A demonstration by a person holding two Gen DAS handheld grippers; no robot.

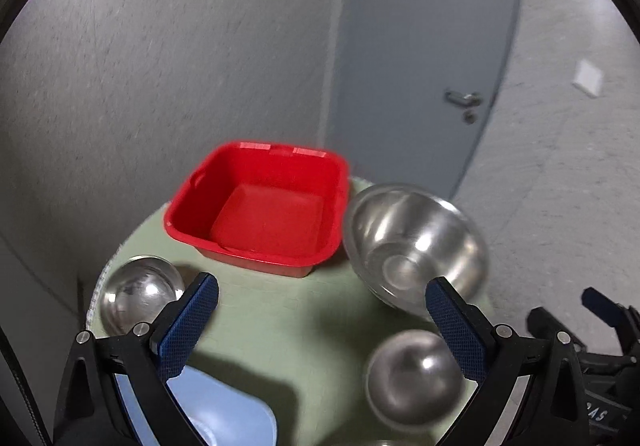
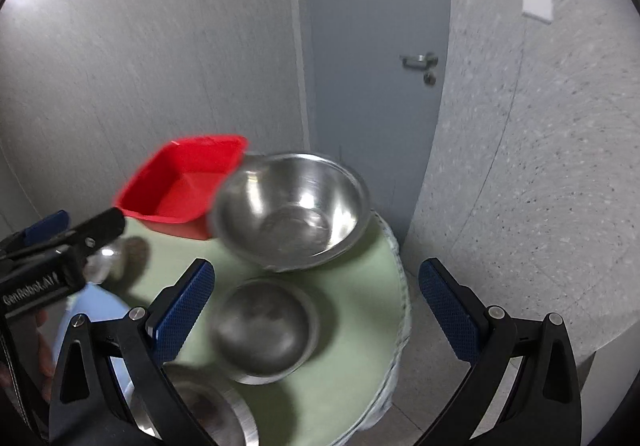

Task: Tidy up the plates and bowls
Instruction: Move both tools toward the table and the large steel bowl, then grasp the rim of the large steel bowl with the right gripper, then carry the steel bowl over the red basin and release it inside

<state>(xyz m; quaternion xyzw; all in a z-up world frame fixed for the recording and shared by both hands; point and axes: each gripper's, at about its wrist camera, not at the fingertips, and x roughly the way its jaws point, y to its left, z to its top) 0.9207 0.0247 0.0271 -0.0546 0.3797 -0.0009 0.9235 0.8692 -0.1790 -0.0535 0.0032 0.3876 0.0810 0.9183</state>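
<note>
Both the left gripper (image 1: 322, 300) and right gripper (image 2: 316, 288) hover with fingers spread wide and empty over the green table (image 1: 280, 326), big steel bowl (image 2: 292, 210) beside red tub (image 1: 260, 206), smaller bowl (image 2: 264, 330) nearer.

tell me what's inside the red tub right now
The red tub shows only its own bare red floor and walls in the left wrist view; no bowl or plate is in it. Its near wall hides a strip of the floor, and the large steel bowl covers part of it in the right view.

Tub (image 1: 260, 210) left of bowl (image 1: 416, 242), touching.
</note>
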